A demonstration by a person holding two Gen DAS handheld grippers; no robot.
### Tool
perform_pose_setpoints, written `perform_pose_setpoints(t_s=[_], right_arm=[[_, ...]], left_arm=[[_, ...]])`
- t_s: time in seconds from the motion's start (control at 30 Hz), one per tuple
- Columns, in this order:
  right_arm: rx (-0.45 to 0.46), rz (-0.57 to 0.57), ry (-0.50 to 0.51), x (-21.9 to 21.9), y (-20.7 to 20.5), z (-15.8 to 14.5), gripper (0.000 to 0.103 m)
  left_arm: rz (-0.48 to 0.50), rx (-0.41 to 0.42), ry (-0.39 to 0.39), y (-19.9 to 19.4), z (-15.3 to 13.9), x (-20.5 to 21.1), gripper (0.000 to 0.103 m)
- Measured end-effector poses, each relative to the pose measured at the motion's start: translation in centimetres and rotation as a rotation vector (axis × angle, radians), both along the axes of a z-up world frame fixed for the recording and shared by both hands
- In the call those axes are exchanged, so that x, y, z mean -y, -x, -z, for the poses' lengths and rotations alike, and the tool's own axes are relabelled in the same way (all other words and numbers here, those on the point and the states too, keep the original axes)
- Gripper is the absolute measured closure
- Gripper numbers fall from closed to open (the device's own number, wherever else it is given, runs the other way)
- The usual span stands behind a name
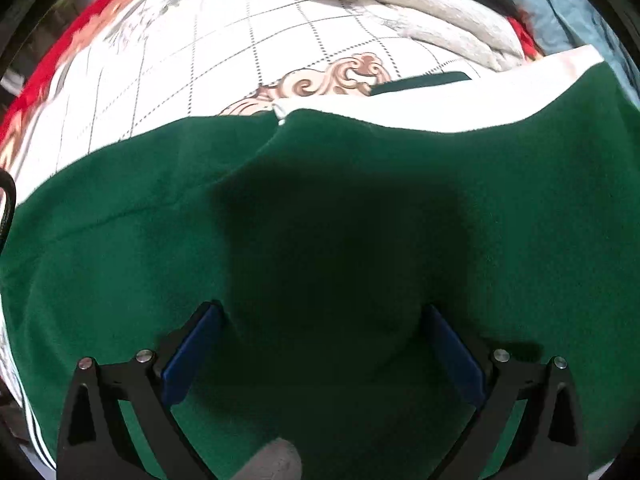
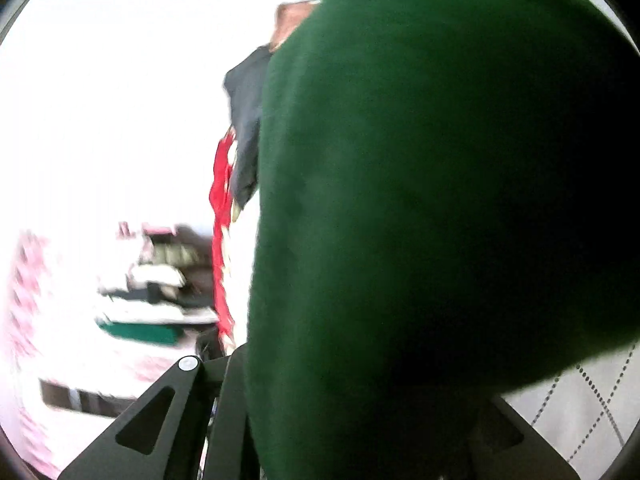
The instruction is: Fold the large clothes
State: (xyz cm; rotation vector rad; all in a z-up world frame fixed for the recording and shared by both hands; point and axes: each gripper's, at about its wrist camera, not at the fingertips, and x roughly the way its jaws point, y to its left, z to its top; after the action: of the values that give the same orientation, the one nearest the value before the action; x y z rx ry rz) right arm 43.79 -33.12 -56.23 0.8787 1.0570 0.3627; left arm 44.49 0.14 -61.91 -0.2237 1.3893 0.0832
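A large dark green garment (image 1: 360,208) with a white band (image 1: 460,104) along its far edge lies spread over the bed. My left gripper (image 1: 320,312) points down just above it. Its blue pads (image 1: 192,348) stand wide apart with only flat cloth under them, so it is open. In the right wrist view the same green garment (image 2: 420,200) hangs lifted and fills most of the picture. It rises from between the black arms of my right gripper (image 2: 352,380), which is shut on a fold of it. The cloth hides that gripper's fingertips.
Under the garment is a white quilted bed cover (image 1: 208,60) with a dotted grid and a brown scroll pattern. A beige blanket (image 1: 400,4) and blue-grey cloth (image 1: 560,12) lie at the far side, red patterned fabric (image 1: 80,32) at the left. Blurred furniture (image 2: 152,280) shows in the right view.
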Motion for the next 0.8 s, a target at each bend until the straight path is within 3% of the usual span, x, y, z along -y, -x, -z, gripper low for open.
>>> perform_pose_setpoints(t_s=[0.2,0.33,0.43,0.5,0.6,0.73,0.77,0.8], right_arm=[[0.121,-0.186,0.250,-9.6,-1.0,-6.7,0.088],[0.214,-0.351,0.407,-18.7,0.0,-9.7,0.088],[0.266,-0.501,0.502,-26.5,2.1,-9.9,0.088],[0.298,-0.617,0.565,-32.3,4.2,-9.1,0.088],[0.357,-0.809,0.657,-41.1,6.9,-5.6,0.088],[0.359,-1.077,0.782,-49.9,13.7,2.2,0.088],[0.326,-1.131,0.811,-51.7,14.9,4.5,0.085],[0.307,-1.173,0.847,-52.9,15.8,6.0,0.076]], left_arm=[[-0.171,0.069,0.079,5.0,-5.4,-7.5,0.000],[-0.327,0.106,0.030,12.0,-10.2,-15.6,0.000],[-0.445,0.099,-0.026,18.3,-12.8,-21.9,0.000],[-0.532,0.094,-0.074,22.7,-14.4,-26.3,0.000],[-0.641,0.083,-0.136,27.4,-15.1,-29.4,0.000],[-0.756,0.064,-0.185,32.0,-14.8,-33.5,0.000],[-0.779,0.062,-0.187,32.5,-14.7,-33.8,0.000],[-0.795,0.064,-0.187,32.7,-14.7,-34.1,0.000]])
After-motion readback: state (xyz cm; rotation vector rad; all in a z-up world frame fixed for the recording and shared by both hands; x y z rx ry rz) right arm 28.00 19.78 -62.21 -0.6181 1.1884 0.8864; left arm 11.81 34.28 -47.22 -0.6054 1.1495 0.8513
